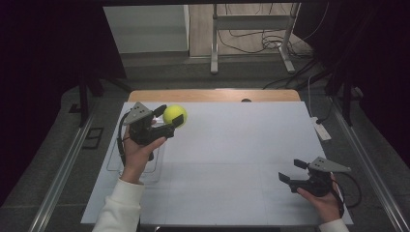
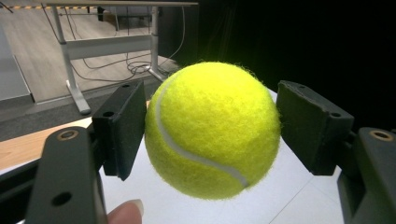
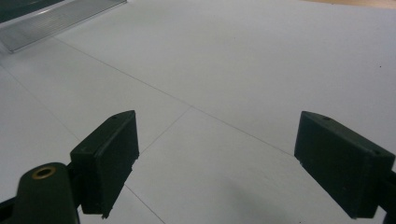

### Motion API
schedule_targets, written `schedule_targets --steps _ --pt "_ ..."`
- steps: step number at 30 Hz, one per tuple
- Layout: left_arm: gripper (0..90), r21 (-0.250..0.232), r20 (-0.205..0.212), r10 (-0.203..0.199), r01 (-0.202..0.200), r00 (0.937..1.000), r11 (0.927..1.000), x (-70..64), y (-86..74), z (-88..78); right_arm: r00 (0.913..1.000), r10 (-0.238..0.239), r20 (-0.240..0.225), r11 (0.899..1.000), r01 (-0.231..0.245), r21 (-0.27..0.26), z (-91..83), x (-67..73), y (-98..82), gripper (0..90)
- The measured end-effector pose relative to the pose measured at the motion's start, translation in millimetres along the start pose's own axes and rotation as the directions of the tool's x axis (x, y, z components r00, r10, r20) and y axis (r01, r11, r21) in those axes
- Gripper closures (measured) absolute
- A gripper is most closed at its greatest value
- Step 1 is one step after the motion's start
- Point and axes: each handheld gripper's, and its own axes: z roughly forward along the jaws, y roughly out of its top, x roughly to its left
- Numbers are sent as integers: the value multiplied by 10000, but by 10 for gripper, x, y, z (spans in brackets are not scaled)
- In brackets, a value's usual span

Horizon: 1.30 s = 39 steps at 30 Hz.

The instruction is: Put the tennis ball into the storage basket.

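Note:
A yellow tennis ball (image 1: 175, 115) is held above the far left part of the white table (image 1: 232, 145). My left gripper (image 1: 170, 116) is shut on it, one black jaw on each side. In the left gripper view the ball (image 2: 212, 130) sits between the two pads (image 2: 122, 128), and a fingertip of the hand shows at the bottom edge. My right gripper (image 1: 291, 170) rests low at the near right of the table. Its jaws stand open, and in the right gripper view the gripper (image 3: 229, 158) has only bare white surface between its fingers.
A clear, shallow tray (image 1: 115, 166) lies on the table under my left forearm. A small white device (image 1: 321, 130) sits past the table's right edge. A wooden strip (image 1: 212, 95) borders the far side, with a metal frame and cables (image 1: 251, 34) on the floor beyond.

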Motion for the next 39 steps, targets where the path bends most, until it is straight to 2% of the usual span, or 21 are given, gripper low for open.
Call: schedule_targets --steps 17,26,39 --pt "282 103 -599 -186 192 9980 9998 180 -34 -18 10000 1 -28 10000 -1 27 0 -3 2 141" --pt "282 275 -1008 -293 322 9945 9991 283 -55 37 10000 -23 -72 10000 23 -52 -3 -8 9 141" --pt "282 449 -1535 -148 219 9880 9987 399 -39 32 10000 -16 -65 10000 16 -61 -11 0 8 141"
